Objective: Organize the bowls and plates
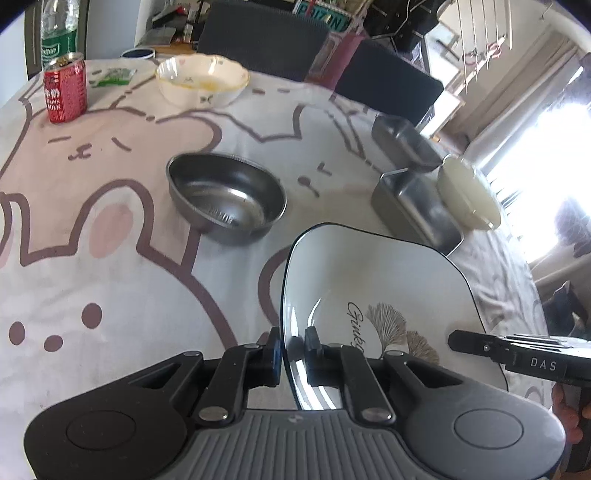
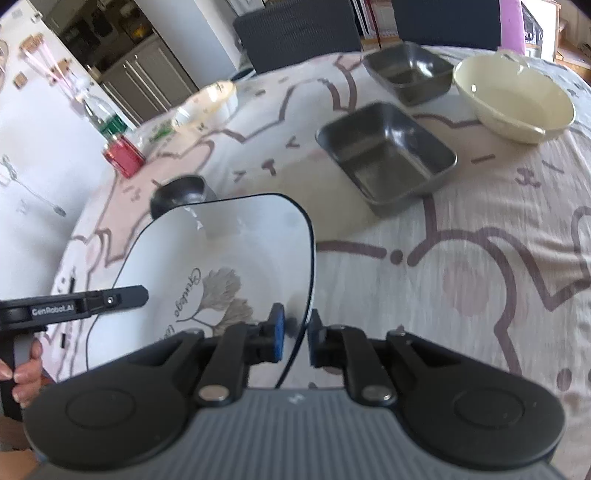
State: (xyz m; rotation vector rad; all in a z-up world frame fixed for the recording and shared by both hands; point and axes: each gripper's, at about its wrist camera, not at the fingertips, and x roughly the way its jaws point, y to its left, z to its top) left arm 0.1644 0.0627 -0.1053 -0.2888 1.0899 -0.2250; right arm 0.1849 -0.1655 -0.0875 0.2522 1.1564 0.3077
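A white square plate with a dark rim and a ginkgo leaf print (image 1: 373,291) (image 2: 229,254) is held between both grippers above the table. My left gripper (image 1: 293,354) is shut on its left rim. My right gripper (image 2: 295,332) is shut on its right rim. A round steel bowl (image 1: 227,195) (image 2: 181,192) sits just beyond the plate. Two rectangular steel dishes (image 2: 388,158) (image 2: 408,70) and a cream bowl (image 2: 513,99) stand to the right. A white flowered bowl (image 1: 201,79) (image 2: 207,103) stands at the far side.
A red drink can (image 1: 66,92) and a plastic bottle (image 1: 59,29) stand at the far left of the table with the bunny-print cloth (image 1: 92,258). Dark chairs (image 1: 266,37) stand behind the table. The table's edge curves away at the right (image 1: 535,288).
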